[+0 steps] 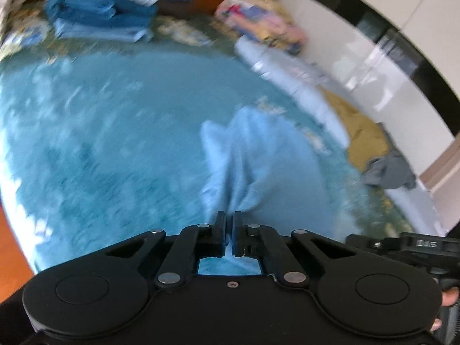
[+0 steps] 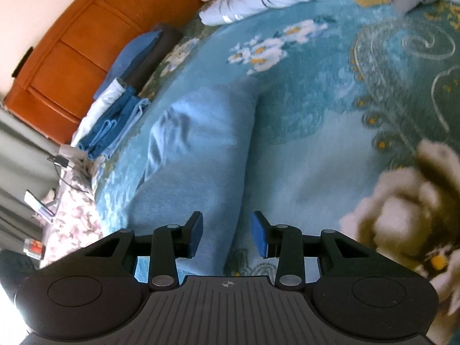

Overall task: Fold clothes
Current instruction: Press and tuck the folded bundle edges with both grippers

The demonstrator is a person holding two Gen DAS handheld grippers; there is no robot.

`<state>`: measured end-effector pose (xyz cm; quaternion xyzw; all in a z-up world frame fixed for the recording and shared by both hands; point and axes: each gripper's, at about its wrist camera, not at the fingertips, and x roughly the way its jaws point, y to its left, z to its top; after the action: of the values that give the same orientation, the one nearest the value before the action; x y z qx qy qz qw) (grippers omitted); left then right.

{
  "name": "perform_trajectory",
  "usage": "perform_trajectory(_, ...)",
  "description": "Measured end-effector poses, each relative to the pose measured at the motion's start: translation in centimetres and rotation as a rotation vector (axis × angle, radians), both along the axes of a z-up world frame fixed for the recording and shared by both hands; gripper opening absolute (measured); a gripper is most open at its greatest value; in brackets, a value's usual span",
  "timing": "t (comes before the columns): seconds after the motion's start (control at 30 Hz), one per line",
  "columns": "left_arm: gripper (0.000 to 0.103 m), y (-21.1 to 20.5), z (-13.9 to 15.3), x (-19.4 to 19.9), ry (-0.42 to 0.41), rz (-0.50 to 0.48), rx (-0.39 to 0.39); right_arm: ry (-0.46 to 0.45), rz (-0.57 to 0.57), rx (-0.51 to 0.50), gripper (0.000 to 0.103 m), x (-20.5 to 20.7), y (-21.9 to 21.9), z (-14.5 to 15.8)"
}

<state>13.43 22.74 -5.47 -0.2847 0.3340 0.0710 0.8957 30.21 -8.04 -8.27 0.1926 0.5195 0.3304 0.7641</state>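
A light blue garment [image 1: 253,155] hangs bunched from my left gripper [image 1: 229,218], which is shut on its edge above the teal flowered bedspread [image 1: 100,132]. In the right wrist view the same garment [image 2: 198,149] lies spread on the bedspread [image 2: 330,92]. My right gripper [image 2: 227,235] is open and empty, its jaws apart just over the garment's near edge. The left wrist view is motion blurred.
A stack of folded blue and white clothes [image 1: 100,11] sits at the head of the bed by the orange headboard [image 2: 80,49]. A light blue pillow [image 1: 293,77], a patterned bundle [image 1: 258,17] and a grey garment [image 1: 388,169] lie along the right side.
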Motion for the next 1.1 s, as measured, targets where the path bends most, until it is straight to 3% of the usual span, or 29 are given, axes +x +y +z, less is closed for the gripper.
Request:
perform_trajectory(0.2, 0.003, 1.4, 2.3, -0.2, -0.105, -0.018, -0.008, 0.012, -0.012, 0.027, 0.037, -0.3, -0.2, -1.0)
perform_trajectory(0.23, 0.009, 1.7, 2.6, -0.1, -0.123, -0.022, -0.01, 0.014, -0.022, 0.035, 0.037, -0.2, -0.3, -1.1)
perform_trajectory(0.27, 0.025, 2.0, 2.9, 0.0, -0.138, -0.022, -0.014, 0.017, -0.031, 0.043, 0.038, -0.1, -0.4, -1.2)
perform_trajectory(0.33, 0.047, 2.7, 3.1, 0.4, -0.158, -0.013, -0.027, 0.025, -0.027, 0.055, 0.039, 0.0, -0.4, -1.4)
perform_trajectory(0.47, 0.063, 3.9, 2.4, 3.2, -0.13, -0.053, -0.058, 0.056, -0.014, 0.076, 0.04, -0.5, -0.5, -2.2)
perform_trajectory(0.57, 0.067, 4.9, 1.4, 6.8, -0.086, -0.108, -0.077, 0.071, -0.011, 0.119, 0.04, -1.1, -0.5, -3.2)
perform_trajectory(0.77, 0.068, 6.5, -1.3, 14.0, 0.014, -0.175, -0.057, 0.127, 0.022, 0.214, 0.04, -1.6, 0.5, -4.4)
perform_trajectory(0.9, 0.07, 7.2, -2.9, 17.3, 0.029, -0.247, -0.109, 0.142, 0.003, 0.266, 0.039, -1.4, 0.8, -5.0)
perform_trajectory(0.93, 0.07, 7.3, -3.2, 17.7, 0.027, -0.256, -0.119, 0.142, -0.001, 0.272, 0.038, -1.3, 0.8, -5.0)
perform_trajectory(0.97, 0.068, 7.3, -3.4, 18.1, 0.025, -0.266, -0.128, 0.143, -0.007, 0.272, 0.029, -1.3, 0.8, -5.1)
perform_trajectory(1.0, 0.065, 7.3, -3.6, 18.4, 0.022, -0.272, -0.137, 0.147, -0.015, 0.261, 0.018, -1.2, 0.8, -5.2)
perform_trajectory(1.07, 0.032, 7.2, -3.8, 18.3, 0.017, -0.274, -0.153, 0.152, -0.023, 0.243, 0.013, -1.2, 0.9, -5.2)
perform_trajectory(1.1, 0.03, 7.0, -3.7, 18.2, 0.016, -0.273, -0.15, 0.149, -0.022, 0.244, 0.011, -1.1, 0.8, -5.0)
